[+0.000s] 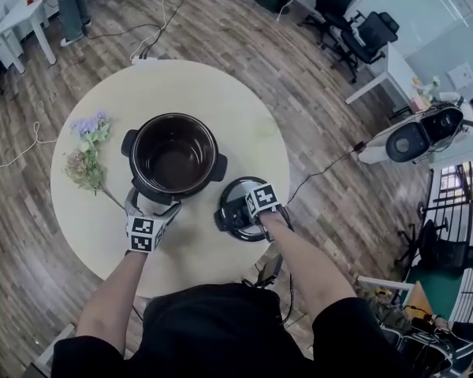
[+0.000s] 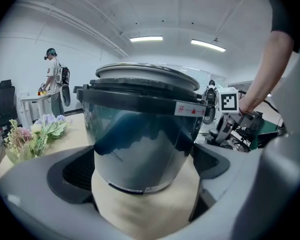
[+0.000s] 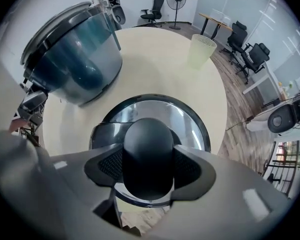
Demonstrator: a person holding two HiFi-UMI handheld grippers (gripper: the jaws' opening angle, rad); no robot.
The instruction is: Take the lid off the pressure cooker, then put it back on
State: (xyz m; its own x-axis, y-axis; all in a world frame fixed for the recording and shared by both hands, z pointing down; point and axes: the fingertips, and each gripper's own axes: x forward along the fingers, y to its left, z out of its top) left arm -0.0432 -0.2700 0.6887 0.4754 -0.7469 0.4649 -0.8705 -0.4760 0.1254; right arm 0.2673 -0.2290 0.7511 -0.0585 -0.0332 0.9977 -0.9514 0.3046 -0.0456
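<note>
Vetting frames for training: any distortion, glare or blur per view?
Head view: heavy fisheye, floor planks bow around the table, light even, sharp. Left gripper view: cooker sharp, smeared reflections on its wall, near jaws soft. Right gripper view: bright glare on the lid, jaws soft, corners black.

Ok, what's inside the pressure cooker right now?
In the head view, the pressure cooker holds only its bare, dark inner pot, apparently empty. The near inner wall is hidden under the rim. The lid lies beside it on the table.
</note>
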